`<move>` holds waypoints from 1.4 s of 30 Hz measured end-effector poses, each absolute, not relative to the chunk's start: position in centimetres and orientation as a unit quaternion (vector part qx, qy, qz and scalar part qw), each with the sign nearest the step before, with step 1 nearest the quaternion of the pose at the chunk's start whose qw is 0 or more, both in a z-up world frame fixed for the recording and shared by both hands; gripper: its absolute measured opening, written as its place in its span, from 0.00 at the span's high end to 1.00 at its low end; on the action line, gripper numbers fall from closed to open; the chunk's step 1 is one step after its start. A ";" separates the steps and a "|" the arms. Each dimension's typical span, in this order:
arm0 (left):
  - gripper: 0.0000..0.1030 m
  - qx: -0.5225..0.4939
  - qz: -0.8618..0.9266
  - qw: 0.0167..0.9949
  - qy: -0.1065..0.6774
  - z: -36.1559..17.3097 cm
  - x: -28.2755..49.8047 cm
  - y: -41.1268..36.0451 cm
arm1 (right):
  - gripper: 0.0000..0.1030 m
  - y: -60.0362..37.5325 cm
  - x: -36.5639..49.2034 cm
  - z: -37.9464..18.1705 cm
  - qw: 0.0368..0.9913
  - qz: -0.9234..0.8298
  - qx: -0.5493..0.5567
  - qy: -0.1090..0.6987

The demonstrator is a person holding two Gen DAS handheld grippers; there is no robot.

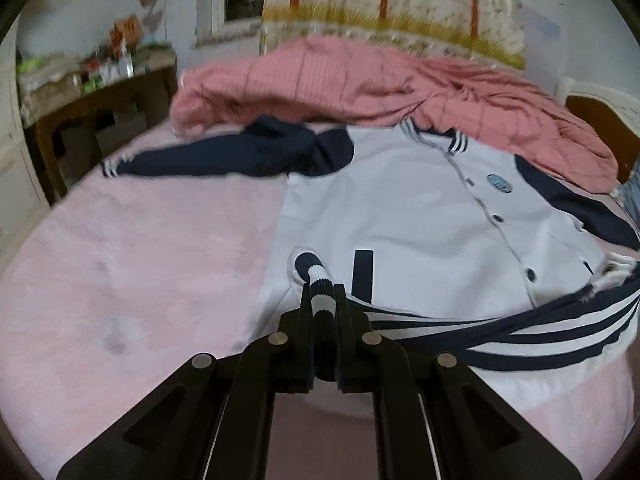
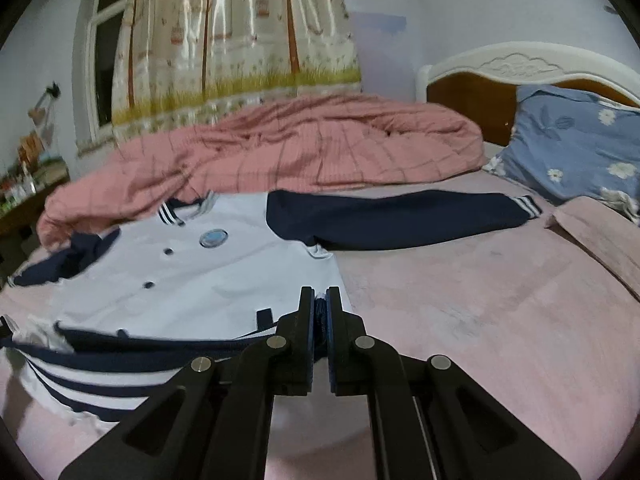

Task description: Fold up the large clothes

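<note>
Pinching the striped hem [image 1: 520, 332] of the white-and-navy jacket [image 1: 400, 208] with your left gripper [image 1: 322, 296], your right gripper [image 2: 320, 300] clamped on its other corner, body spread on the pink bed [image 2: 480, 300], sleeves outstretched.

One jacket [image 1: 400, 208] lies ahead of the two hand-held grippers, left [image 1: 323, 292] and right [image 2: 320, 296], with two navy sleeves and three dark buttons visible. Beyond it sits one pink quilt [image 2: 280, 148] on one bed [image 2: 460, 300]. One blue floral pillow [image 2: 572, 140] lies to the right, and one curtain [image 2: 236, 40] hangs behind.
</note>
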State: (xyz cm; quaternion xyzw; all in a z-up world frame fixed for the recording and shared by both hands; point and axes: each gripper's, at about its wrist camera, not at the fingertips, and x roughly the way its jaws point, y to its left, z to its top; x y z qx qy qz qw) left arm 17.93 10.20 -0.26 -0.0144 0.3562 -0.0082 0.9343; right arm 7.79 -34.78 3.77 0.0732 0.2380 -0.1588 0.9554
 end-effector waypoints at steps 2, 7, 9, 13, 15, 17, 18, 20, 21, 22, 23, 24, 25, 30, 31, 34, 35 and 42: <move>0.93 -0.020 -0.005 0.929 0.371 -1.4 19.9 9.9 | 0.95 -35.0 10.8 2.4 0.950 -0.160 0.067 0.259; 0.89 -0.008 -0.016 0.926 0.378 -3.5 22.8 9.2 | 0.95 -36.6 15.8 -1.3 0.936 -0.152 0.080 0.306; 0.86 -0.021 -0.029 0.923 0.384 -4.1 23.1 9.6 | 0.95 -37.4 16.6 -2.3 0.930 -0.141 0.099 0.324; 0.35 -0.019 -0.047 0.931 0.362 -2.7 21.9 10.1 | 0.95 -38.0 16.4 -2.5 0.932 -0.126 0.120 0.319; 0.20 0.000 -0.032 0.947 0.321 -1.5 20.6 10.1 | 0.88 -37.8 15.9 -2.1 0.937 -0.123 0.115 0.307; 0.19 0.007 -0.050 0.953 0.300 -0.6 19.4 10.1 | 0.73 -37.5 15.0 -1.6 0.943 -0.128 0.109 0.287; 0.14 0.004 -0.058 0.954 0.293 -0.3 19.0 10.2 | 0.56 -37.5 14.8 -1.4 0.944 -0.131 0.108 0.283; 0.08 0.000 -0.071 0.955 0.287 0.0 18.4 10.2 | 0.33 -37.5 14.0 -1.0 0.947 -0.134 0.110 0.269; 0.07 0.001 -0.075 0.954 0.291 0.1 18.6 10.1 | 0.29 -37.5 13.5 -0.8 0.950 -0.132 0.113 0.260; 0.06 0.003 -0.079 0.952 0.297 0.0 18.7 9.9 | 0.29 -37.6 13.1 -0.6 0.952 -0.127 0.114 0.253; 0.06 0.007 -0.080 0.950 0.303 -0.2 19.0 9.6 | 0.28 -37.5 12.7 -0.4 0.954 -0.118 0.114 0.249; 0.05 0.011 -0.076 0.948 0.310 -0.6 19.3 9.4 | 0.24 -37.5 12.6 -0.3 0.955 -0.112 0.113 0.249; 0.05 0.013 -0.072 0.945 0.319 -1.1 19.8 9.2 | 0.23 -37.4 12.5 -0.4 0.956 -0.100 0.110 0.254; 0.52 -0.011 -0.085 0.924 0.372 -4.0 22.7 9.3 | 0.22 -37.8 13.7 -1.9 0.941 -0.057 0.119 0.310; 0.90 -0.006 -0.059 0.923 0.381 -4.6 23.3 9.4 | 0.22 -38.1 14.3 -2.5 0.934 -0.052 0.127 0.329; 0.98 -0.015 0.027 0.919 0.392 -5.4 24.3 10.2 | 0.53 -39.0 16.0 -4.5 0.920 -0.047 0.142 0.362; 0.98 -0.026 0.039 0.923 0.381 -5.0 24.0 10.7 | 0.62 -39.1 16.6 -5.1 0.913 -0.066 0.140 0.378; 0.98 -0.015 0.063 0.919 0.388 -5.4 23.6 10.4 | 0.85 -38.5 16.1 -4.7 0.923 -0.093 0.119 0.354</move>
